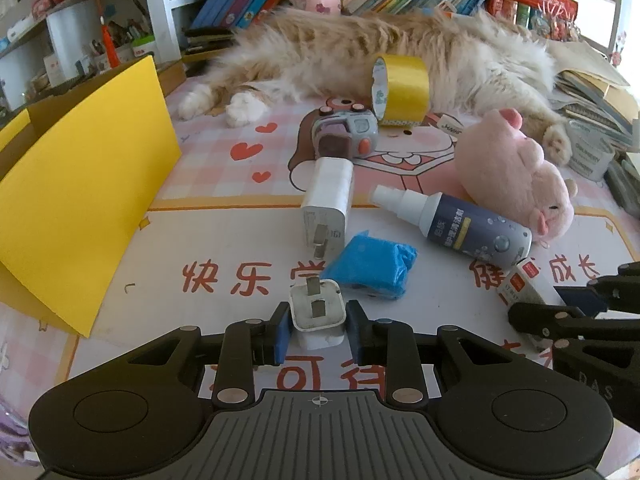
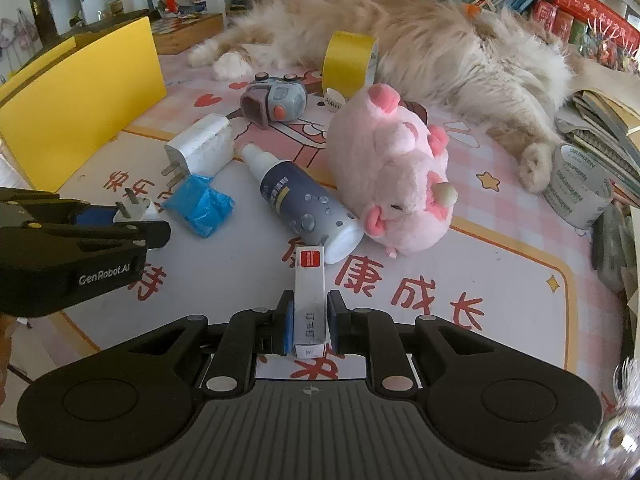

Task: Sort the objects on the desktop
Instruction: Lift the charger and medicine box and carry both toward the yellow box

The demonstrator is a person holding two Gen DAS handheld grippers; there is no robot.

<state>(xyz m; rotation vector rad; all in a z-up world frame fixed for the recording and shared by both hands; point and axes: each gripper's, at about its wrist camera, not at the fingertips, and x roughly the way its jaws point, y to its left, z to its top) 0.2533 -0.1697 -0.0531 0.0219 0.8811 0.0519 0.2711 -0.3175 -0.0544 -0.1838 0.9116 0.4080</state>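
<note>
The left gripper is clamped on a small white charger plug at the near edge of the desk, just in front of the crumpled blue wrapper, prongs pointing away from the camera. The right gripper is closed around a slim white box with a red label, just in front of the cap end of the spray bottle, which lies on its side. Both held things look light and stiff; the plug's smooth plastic could slip, so flat-sided holds across the body, as now, seem best. Beyond the bottle, the pink plush pig is soft and will squash. The yellow tape roll behind it rests against a sleeping cat, so lifting it wants care.
</note>
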